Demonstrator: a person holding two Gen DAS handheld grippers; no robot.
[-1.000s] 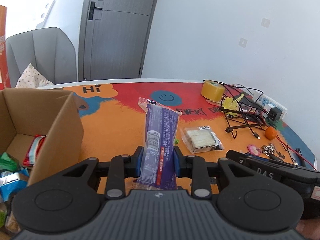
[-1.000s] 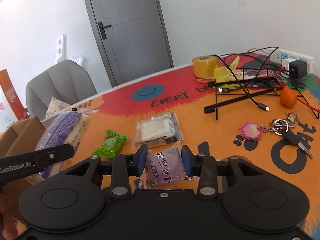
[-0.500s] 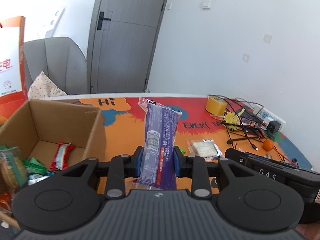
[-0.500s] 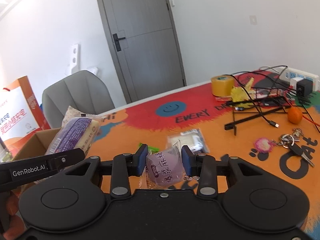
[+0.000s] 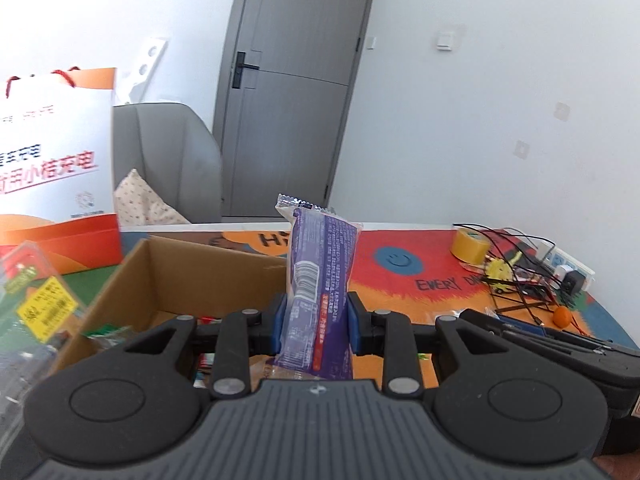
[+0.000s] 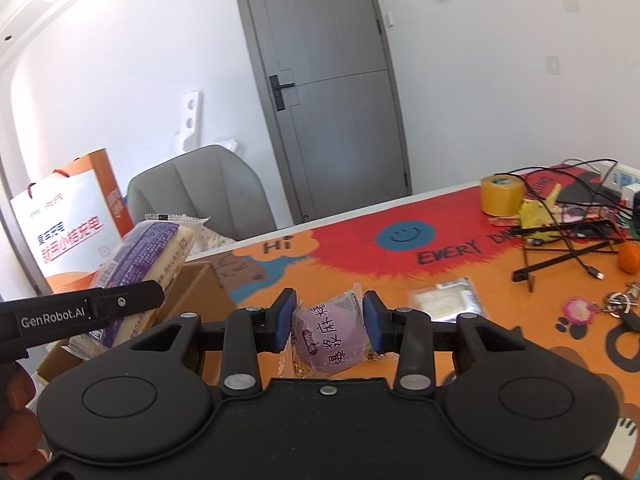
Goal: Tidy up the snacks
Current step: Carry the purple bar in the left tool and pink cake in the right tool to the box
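My left gripper (image 5: pixel 316 326) is shut on a long purple snack pack (image 5: pixel 320 280), held upright above the right part of an open cardboard box (image 5: pixel 188 268) with several snacks inside. The pack also shows in the right wrist view (image 6: pixel 144 256), over the box (image 6: pixel 200 292). My right gripper (image 6: pixel 330 320) is shut on a round purple mochi packet (image 6: pixel 330 338), held above the orange table. A clear-wrapped white snack (image 6: pixel 444 304) lies on the table beyond it.
A white and orange paper bag (image 5: pixel 52 168) stands left of the box. A grey chair (image 6: pixel 200 196) is behind the table. A tape roll (image 6: pixel 502 196), cables and a black stand (image 6: pixel 568 248), an orange (image 6: pixel 630 258) and keys (image 6: pixel 618 304) lie at the right.
Both grippers have risen and moved left with their snacks. The left gripper's purple pack now hangs over the box, which was to its left before.
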